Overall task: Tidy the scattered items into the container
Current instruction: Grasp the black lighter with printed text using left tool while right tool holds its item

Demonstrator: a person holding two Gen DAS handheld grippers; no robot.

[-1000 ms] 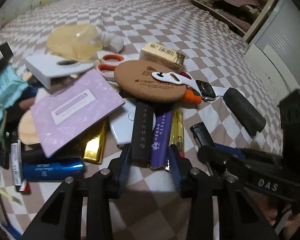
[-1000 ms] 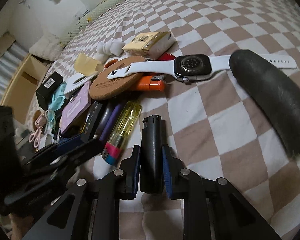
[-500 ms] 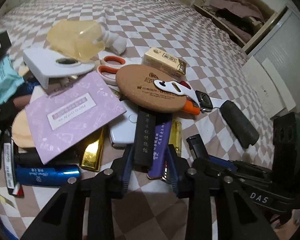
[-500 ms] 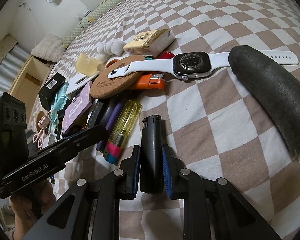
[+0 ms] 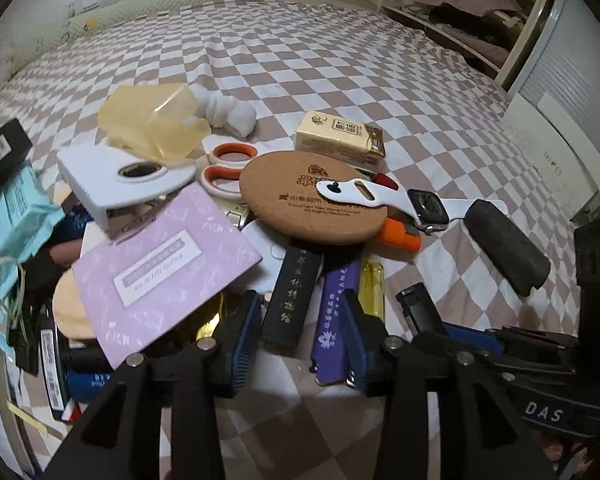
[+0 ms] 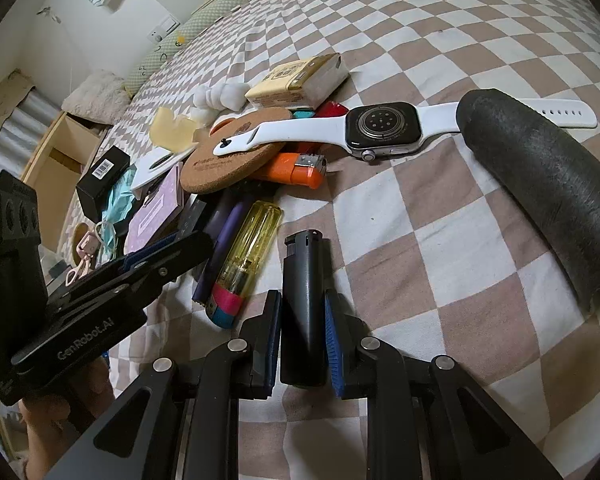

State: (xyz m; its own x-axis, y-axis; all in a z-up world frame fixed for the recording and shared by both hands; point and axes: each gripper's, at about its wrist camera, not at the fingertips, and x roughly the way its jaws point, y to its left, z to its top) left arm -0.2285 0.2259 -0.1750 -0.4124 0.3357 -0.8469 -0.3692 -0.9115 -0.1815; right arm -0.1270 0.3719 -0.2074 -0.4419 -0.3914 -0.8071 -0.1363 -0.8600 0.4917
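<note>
The right gripper is closed down on a black plastic lighter, its blue-padded fingers pressing the lower body from both sides while the lighter's top points away along the checked brown-and-white bedspread. A grip this low on the body probably lets the lighter come up level and clear of its neighbours.

The left gripper is spread moderately wide around two flat sticks lying side by side: a black rectangular bar with gold characters and a purple bar with white print. Its pads stand beside their near ends, and whether they already press on them cannot be told. Taking both at once would save a trip, I judge, though one could slip.

Both bars lie partly under a round cork coaster, so a straight pull back seems wiser than a lift. A white-strapped smartwatch drapes over that coaster. The likely container, an open light wooden box, sits off the bed's far left edge.
</note>
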